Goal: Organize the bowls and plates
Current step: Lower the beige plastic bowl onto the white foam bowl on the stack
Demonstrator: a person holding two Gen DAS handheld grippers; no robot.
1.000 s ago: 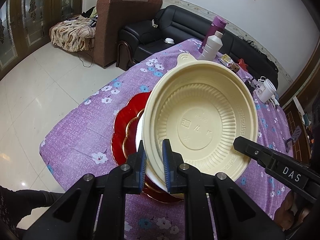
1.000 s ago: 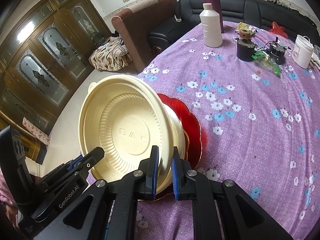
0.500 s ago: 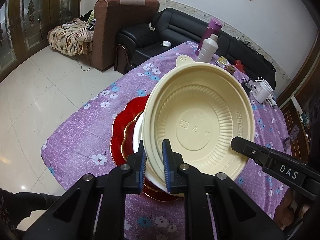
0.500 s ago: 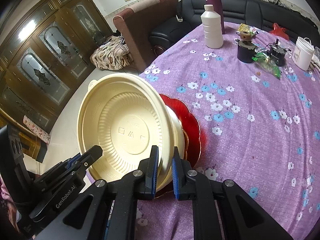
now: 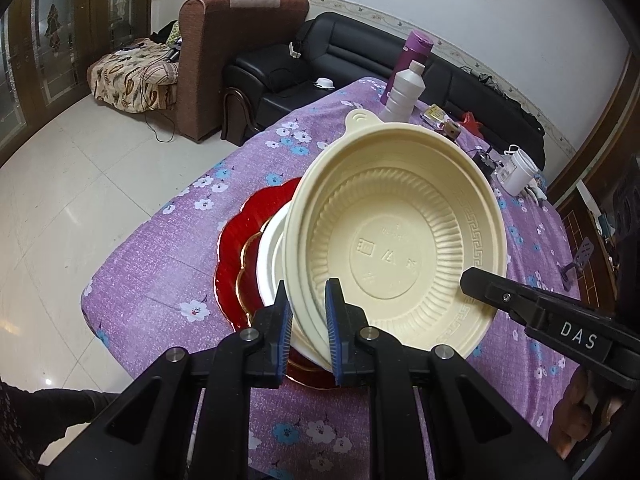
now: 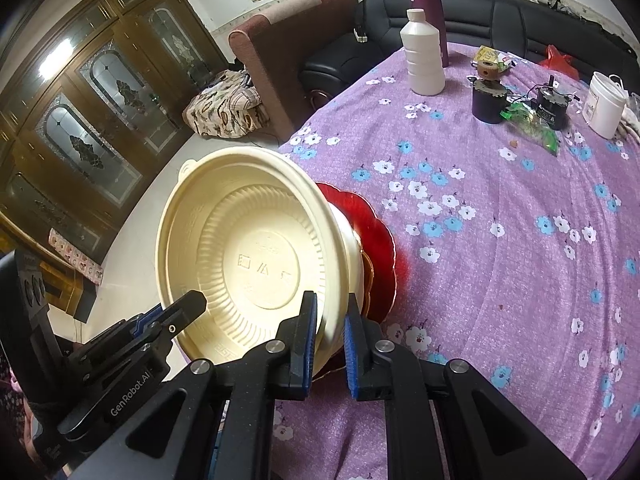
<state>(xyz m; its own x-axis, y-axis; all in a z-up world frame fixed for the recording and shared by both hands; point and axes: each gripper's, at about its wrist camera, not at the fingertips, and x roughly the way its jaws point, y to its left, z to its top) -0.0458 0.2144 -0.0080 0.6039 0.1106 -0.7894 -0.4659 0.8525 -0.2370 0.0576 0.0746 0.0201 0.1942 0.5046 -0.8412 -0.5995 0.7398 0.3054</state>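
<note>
A cream plastic bowl (image 5: 400, 240) with a ribbed wall hangs tilted over a stack on the purple flowered tablecloth (image 6: 500, 264). My left gripper (image 5: 308, 312) is shut on the bowl's near rim. My right gripper (image 6: 330, 316) is shut on the opposite rim of the same bowl (image 6: 256, 252). Each gripper shows in the other's view, the right one (image 5: 472, 280) and the left one (image 6: 188, 308). Under the bowl lie a white dish (image 5: 270, 256) and a red scalloped plate (image 5: 236, 240) with a gold edge; the red plate (image 6: 380, 236) is partly hidden.
At the table's far end stand a white bottle (image 6: 426, 56), a purple flask (image 6: 428, 4), two dark motors (image 6: 488, 100), a green wrapper (image 6: 532, 124) and a white jar (image 6: 606, 104). The table's edge (image 5: 120, 264) lies close to the stack. Sofas stand beyond.
</note>
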